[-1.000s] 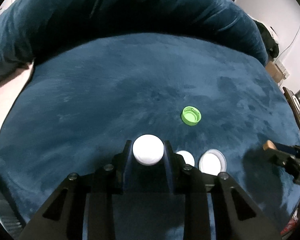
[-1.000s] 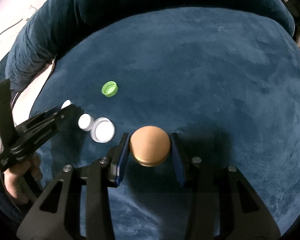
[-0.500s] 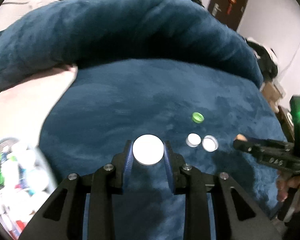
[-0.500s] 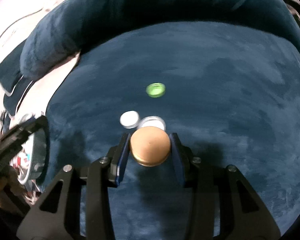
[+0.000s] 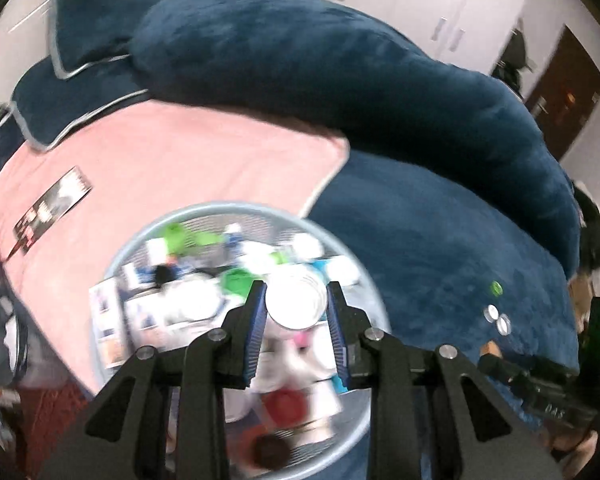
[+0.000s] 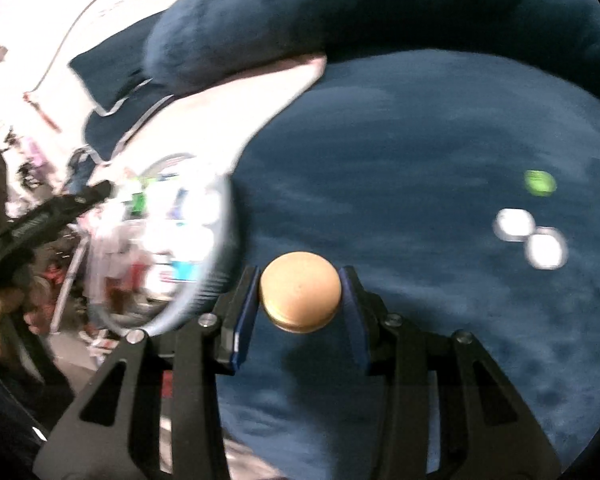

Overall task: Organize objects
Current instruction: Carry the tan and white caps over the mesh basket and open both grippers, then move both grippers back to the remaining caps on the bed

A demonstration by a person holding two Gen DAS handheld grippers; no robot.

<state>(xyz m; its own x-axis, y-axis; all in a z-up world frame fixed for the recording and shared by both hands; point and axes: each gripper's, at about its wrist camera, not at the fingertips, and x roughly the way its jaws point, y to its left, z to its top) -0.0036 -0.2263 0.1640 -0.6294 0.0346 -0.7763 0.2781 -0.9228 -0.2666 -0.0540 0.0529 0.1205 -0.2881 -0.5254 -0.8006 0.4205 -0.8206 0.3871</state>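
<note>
here, the left gripper (image 5: 296,307) is clamped on a round white cap (image 5: 296,305), its blue-padded fingers (image 5: 255,328) pressing the cap's two sides, and it hangs directly over a round pale-blue mesh basket (image 5: 342,258) whose inside is crowded with blurred small items in white, green, pink and red. the basket stands where a pink sheet (image 5: 172,176) meets a dark blue plush cushion (image 5: 440,240). far off to the right of this gripper, on the cushion, lie a green cap (image 5: 496,288) and two white caps (image 5: 497,318) touching each other. the right gripper (image 6: 300,300) is closed on a gold-brown round cap (image 6: 300,297), held above the blue cushion (image 6: 400,152). the basket (image 6: 204,288) sits just to its left, smeared by motion blur, with the left gripper (image 6: 48,216) reaching over it. ahead and to the right of the right gripper lie the green cap (image 6: 540,183) and, nearer, the pair of white caps (image 6: 530,238) side by side, well apart from the basket.
</note>
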